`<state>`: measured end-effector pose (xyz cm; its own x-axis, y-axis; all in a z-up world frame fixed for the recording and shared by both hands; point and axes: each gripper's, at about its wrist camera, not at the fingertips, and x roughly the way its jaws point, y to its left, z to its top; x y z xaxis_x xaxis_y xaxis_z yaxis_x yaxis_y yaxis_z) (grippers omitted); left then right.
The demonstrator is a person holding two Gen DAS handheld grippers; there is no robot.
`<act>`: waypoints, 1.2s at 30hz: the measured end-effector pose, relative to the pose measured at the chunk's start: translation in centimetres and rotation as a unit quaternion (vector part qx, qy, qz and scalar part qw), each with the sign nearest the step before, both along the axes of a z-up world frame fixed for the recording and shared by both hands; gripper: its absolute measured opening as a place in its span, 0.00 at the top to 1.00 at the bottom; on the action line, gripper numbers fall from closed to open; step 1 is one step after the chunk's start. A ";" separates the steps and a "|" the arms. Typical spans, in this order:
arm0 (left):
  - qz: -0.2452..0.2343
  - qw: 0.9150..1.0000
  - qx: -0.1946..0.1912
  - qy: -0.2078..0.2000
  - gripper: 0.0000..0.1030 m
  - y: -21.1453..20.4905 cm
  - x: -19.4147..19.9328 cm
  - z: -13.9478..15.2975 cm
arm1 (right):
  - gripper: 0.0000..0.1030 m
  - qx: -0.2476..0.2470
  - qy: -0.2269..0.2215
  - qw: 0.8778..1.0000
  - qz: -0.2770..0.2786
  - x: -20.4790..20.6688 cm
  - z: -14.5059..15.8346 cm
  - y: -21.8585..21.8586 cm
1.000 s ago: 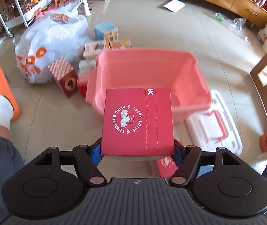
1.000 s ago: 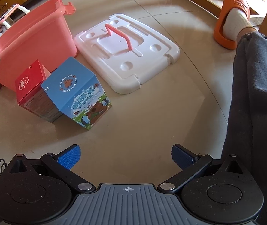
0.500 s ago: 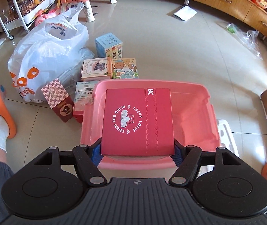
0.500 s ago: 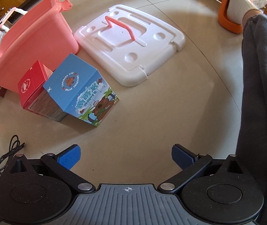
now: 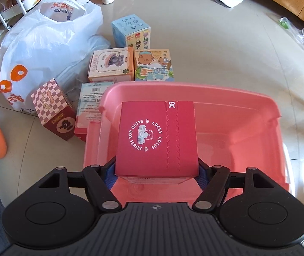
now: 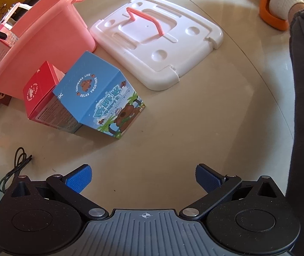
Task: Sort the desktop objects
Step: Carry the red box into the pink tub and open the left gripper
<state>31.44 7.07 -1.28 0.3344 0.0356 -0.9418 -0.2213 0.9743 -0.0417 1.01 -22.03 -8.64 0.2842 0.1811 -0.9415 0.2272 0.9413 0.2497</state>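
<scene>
My left gripper (image 5: pixel 156 172) is shut on a red "Lucky Lotus" blind box (image 5: pixel 157 137) and holds it over the inside of the pink bin (image 5: pixel 237 106). My right gripper (image 6: pixel 144 177) is open and empty above the floor. Ahead of it to the left, a blue capybara box (image 6: pixel 100 95) leans against a second red box (image 6: pixel 43 98), both beside the pink bin (image 6: pixel 45 42).
Several more boxes lie beyond and left of the bin: a checkered one (image 5: pixel 52 109), a cream one (image 5: pixel 110 65), a bear one (image 5: pixel 153 65), a light blue one (image 5: pixel 131 29). A white plastic bag (image 5: pixel 40 42) lies left. The white bin lid (image 6: pixel 158 40) lies right of the bin. A black cable (image 6: pixel 16 170) lies near my right gripper.
My left gripper carried the red box forward from in front of the bin to over its inside. My right gripper drew slightly closer to the blue box, still open.
</scene>
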 end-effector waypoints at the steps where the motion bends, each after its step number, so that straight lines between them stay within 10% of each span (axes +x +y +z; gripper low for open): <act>1: 0.000 1.000 -0.001 0.002 0.31 0.1 0.2 -0.4 | 0.00 0.001 0.002 1.000 0.000 0.0 -0.1 0.0; 13: -0.022 0.999 0.025 0.028 0.31 -0.7 1.6 -4.9 | 0.00 0.002 0.018 1.000 0.001 0.4 -0.8 -0.1; 36: -0.025 0.999 0.030 0.021 0.29 -1.1 1.3 -4.2 | 0.00 -0.008 0.022 1.000 -0.003 0.1 -1.1 0.1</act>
